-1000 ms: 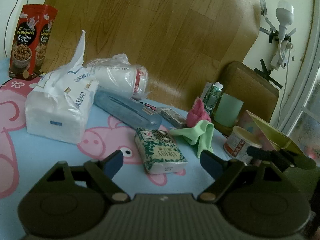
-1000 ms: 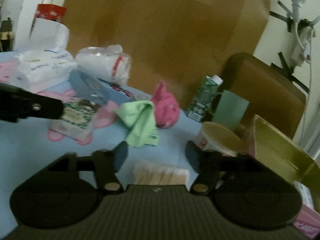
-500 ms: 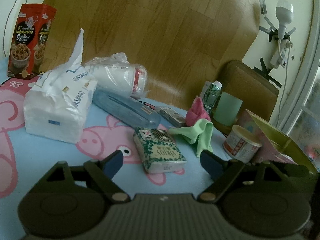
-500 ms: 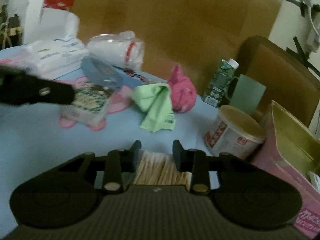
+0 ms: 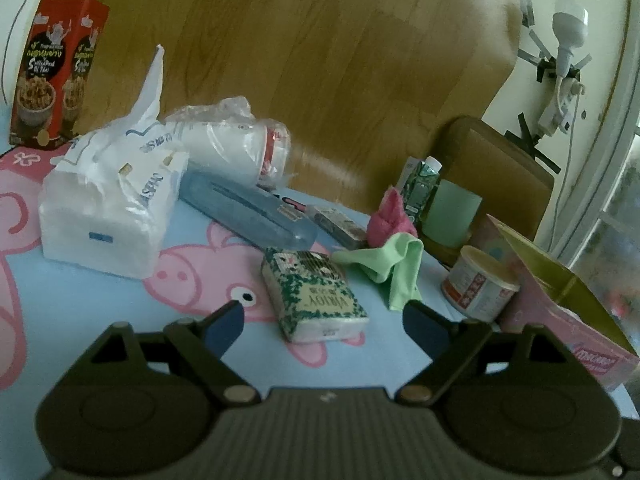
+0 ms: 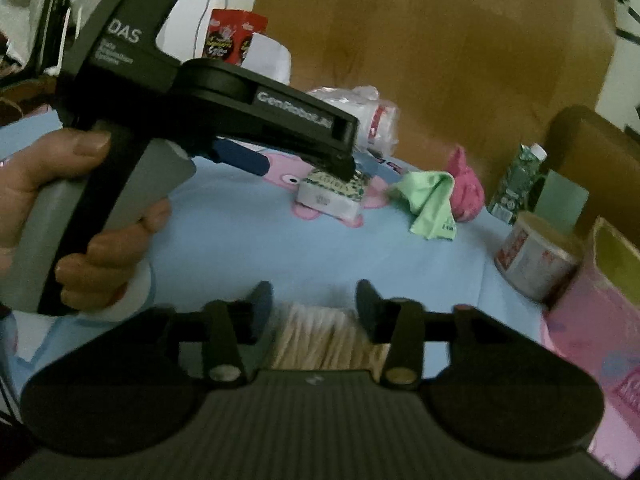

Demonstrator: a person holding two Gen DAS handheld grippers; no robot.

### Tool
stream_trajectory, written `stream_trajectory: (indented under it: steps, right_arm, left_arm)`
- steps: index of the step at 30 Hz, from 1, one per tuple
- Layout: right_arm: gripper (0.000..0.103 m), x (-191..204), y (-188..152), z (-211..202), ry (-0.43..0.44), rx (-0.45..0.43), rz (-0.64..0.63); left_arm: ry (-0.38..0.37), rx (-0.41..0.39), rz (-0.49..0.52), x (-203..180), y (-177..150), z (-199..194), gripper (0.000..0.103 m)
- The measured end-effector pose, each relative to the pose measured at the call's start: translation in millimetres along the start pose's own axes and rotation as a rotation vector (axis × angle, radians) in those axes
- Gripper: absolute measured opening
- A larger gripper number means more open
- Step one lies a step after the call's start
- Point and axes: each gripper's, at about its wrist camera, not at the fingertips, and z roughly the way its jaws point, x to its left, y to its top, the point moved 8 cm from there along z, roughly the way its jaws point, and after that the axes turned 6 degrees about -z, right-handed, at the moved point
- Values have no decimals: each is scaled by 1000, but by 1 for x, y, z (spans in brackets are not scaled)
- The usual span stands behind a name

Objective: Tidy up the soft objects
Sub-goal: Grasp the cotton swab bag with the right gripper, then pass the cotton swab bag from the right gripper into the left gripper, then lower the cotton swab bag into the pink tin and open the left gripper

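Observation:
A green patterned tissue pack [image 5: 314,295] lies on the blue pig-print cloth, between and just beyond the wide-open fingers of my left gripper [image 5: 322,318]. A green cloth [image 5: 390,266] and a pink plush [image 5: 390,218] lie behind it to the right. A large white tissue pack [image 5: 108,208] sits at the left. In the right wrist view my right gripper [image 6: 314,306] is open over a bundle of cotton swabs [image 6: 324,338]. The left gripper [image 6: 304,160], held in a hand, reaches over the tissue pack [image 6: 334,196], with the green cloth [image 6: 430,200] and pink plush [image 6: 466,192] beyond it.
A bag of white cups [image 5: 232,150], a blue flat case [image 5: 248,216], a red snack box [image 5: 52,76], a green carton [image 5: 422,186], a round tub [image 5: 478,284] and an open pink box [image 5: 560,304] crowd the table. A wooden board stands behind.
My right gripper pulled back and to the left, and its fingers opened from nearly closed around the cotton swabs. The left gripper barely moved.

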Motion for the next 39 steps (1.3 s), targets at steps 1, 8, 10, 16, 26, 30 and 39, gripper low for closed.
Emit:
stream_trajectory:
  steps: [1,8,10,16,26,30,39]
  right_arm:
    - [64,-3,-1,0,-4,3,15]
    - [73,-13,-10,-16,-5,-7,73]
    - [75,-12,-13,-22,-2,-8,71]
    - [95,-24,-30,-50,-36,-27,154]
    - [54,-17,-56,-63,52,-34,239]
    - [52,-34,-52,-64,-23,-85,230]
    - [52,-159,-29,-66,-339,-230,267]
  left_arm:
    - [-4,2,-4,1,0,0,90]
    - [-59,32,-26,0,-3,-7,90]
    - [-81,60,-32,-3,-8,-18,90]
    - [-192,201,13,-35,-34,-47,90]
    - [-280,447,161,-100,-101,-40,55]
    - [-284,429,208,-129,-84,-31,49]
    - [-360,289,394,-259,-26,44,48]
